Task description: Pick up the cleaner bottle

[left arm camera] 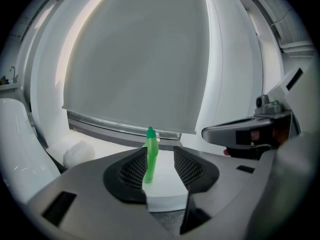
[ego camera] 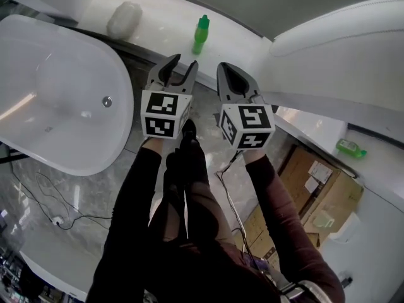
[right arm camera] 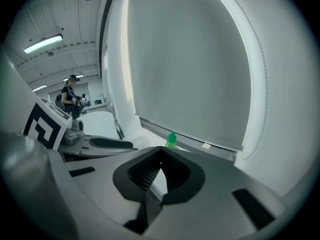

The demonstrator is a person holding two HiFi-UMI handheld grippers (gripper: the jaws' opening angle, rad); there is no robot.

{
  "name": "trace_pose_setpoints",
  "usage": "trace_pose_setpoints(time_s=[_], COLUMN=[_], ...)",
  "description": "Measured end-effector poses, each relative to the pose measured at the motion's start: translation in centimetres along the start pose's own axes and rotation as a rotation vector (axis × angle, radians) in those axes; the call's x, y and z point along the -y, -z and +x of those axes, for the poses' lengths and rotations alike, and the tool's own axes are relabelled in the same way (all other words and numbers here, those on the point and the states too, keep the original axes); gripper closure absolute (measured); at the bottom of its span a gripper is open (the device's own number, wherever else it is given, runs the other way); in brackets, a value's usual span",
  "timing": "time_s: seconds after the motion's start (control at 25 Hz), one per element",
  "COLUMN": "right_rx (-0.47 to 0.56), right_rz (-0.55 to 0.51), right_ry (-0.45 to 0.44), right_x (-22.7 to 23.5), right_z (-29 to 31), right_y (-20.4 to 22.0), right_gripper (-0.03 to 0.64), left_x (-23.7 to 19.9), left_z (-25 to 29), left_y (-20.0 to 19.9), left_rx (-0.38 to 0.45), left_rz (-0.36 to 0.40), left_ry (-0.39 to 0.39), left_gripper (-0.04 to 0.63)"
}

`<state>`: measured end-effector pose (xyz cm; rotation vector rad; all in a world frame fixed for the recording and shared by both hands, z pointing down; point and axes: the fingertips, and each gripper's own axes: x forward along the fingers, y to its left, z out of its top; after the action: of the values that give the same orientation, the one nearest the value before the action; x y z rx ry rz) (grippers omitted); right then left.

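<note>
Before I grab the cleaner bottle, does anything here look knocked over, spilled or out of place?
The cleaner bottle stands upright on the white ledge, no spill around it. A second green bottle on the right-hand ledge seems to lie on its side, and loose cables trail across the floor.

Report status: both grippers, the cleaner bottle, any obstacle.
Left gripper open, empty; right gripper shut, empty. Slim green plastic cleaner bottle upright on white ledge, ahead, untouched. No obstacle seen.

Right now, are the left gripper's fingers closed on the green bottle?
No, the left gripper has its fingers apart, and the green bottle stands beyond them on the white ledge, untouched.
</note>
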<state>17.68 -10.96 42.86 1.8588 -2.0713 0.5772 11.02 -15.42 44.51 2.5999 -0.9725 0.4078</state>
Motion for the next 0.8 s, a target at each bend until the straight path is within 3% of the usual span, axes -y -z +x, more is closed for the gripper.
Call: trace_pose_setpoints(time_s=[0.28,0.8], right_rx=[0.016,0.012], right_rz=[0.026,0.016], right_ry=[0.039,0.099], right_x=[3.0,6.5], right_z=[2.5,6.9], right_y=[0.6,1.3], right_gripper=[0.615,0.615], left_x=[-0.5,-1.9], left_z=[4.0,11.2], left_y=[2.2,6.6], left_rx=[-0.03,-0.115], left_rz=[0.008,0.017], left_ry=[-0.021,-0.1], left_gripper=[0.365,0.342])
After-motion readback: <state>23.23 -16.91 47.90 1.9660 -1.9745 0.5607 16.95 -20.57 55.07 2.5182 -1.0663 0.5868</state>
